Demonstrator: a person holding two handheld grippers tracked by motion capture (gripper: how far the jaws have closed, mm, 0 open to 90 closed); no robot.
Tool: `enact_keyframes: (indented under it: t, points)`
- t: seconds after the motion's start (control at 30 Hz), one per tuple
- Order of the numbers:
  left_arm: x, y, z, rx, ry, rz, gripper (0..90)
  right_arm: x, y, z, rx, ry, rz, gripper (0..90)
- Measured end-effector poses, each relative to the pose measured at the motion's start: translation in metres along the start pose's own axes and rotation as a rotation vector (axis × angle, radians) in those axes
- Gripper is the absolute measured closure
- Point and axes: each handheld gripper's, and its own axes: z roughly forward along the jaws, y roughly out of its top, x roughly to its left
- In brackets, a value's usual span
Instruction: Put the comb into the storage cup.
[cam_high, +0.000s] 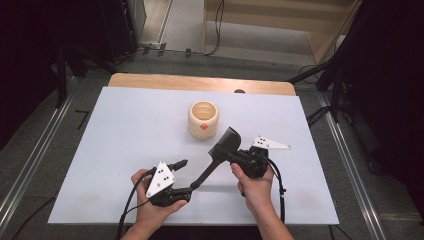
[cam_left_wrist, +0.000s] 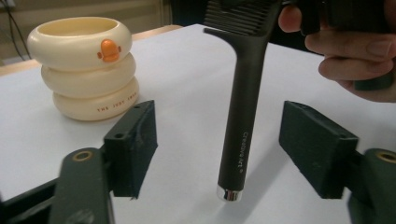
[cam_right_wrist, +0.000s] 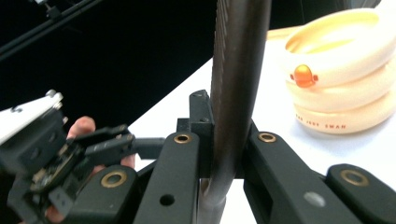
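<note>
A black comb (cam_high: 216, 159) with a long round handle hangs tilted over the white table (cam_high: 125, 130). My right gripper (cam_high: 229, 154) is shut on it just below the toothed head, and its jaws press the comb (cam_right_wrist: 236, 93) from both sides in the right gripper view. My left gripper (cam_high: 187, 175) is open at the lower end of the handle. In the left gripper view the handle (cam_left_wrist: 240, 126) with its silver tip stands between the left gripper's pads (cam_left_wrist: 133, 140) and touches neither. A cream ring-shaped cup (cam_high: 203, 119) with an orange duck bill stands behind the comb.
The cup (cam_left_wrist: 84, 65) is to the far left of the left gripper's jaws, well apart. A wooden strip (cam_high: 200, 82) runs along the table's far edge. Dark stands and cables lie on the floor around the table. The person's right hand (cam_left_wrist: 355, 51) is close above the comb.
</note>
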Motion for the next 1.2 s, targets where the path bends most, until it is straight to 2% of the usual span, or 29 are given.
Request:
enact_keyframes:
  t: [0.1, 0.13, 0.17, 0.2, 0.27, 0.3, 0.43, 0.53, 0.8, 0.97, 1.2]
  points:
    - [0.010, -0.001, -0.007, -0.019, 0.002, -0.036, 20.3, 0.003, 0.001, -0.001, -0.005, -0.001, -0.041, 84.0]
    - [0.012, -0.001, -0.009, -0.023, 0.016, -0.040, 15.1, 0.004, 0.002, -0.001, -0.007, -0.005, -0.055, 84.0]
    - [0.015, -0.002, -0.011, -0.026, 0.012, -0.045, 9.3, 0.006, 0.003, -0.001, -0.007, -0.010, -0.065, 84.0]
    - [0.018, -0.002, -0.014, -0.029, 0.003, -0.053, 8.8, 0.006, 0.003, -0.002, -0.006, -0.014, -0.074, 84.0]
    - [0.022, -0.003, -0.017, -0.043, 0.009, -0.064, 0.0, 0.007, 0.004, -0.002, -0.012, -0.012, -0.083, 84.0]
    - [0.024, -0.004, -0.019, -0.044, 0.003, -0.062, 0.0, 0.008, 0.005, -0.002, -0.013, -0.016, -0.098, 84.0]
    - [0.031, -0.007, -0.024, -0.045, 0.024, -0.069, 0.0, 0.008, 0.006, -0.001, -0.020, -0.022, -0.118, 84.0]
    - [0.038, -0.011, -0.030, -0.041, 0.039, -0.077, 0.0, 0.008, 0.007, -0.001, -0.020, -0.025, -0.122, 84.0]
    - [0.048, -0.014, -0.042, -0.043, 0.070, -0.065, 0.0, 0.008, 0.010, -0.001, -0.027, -0.025, -0.135, 84.0]
    - [0.056, -0.018, -0.051, -0.046, 0.100, -0.074, 0.0, 0.007, 0.013, -0.001, -0.025, -0.032, -0.148, 84.0]
    - [0.064, -0.023, -0.062, -0.046, 0.116, -0.065, 0.0, 0.007, 0.018, -0.001, -0.033, -0.030, -0.158, 84.0]
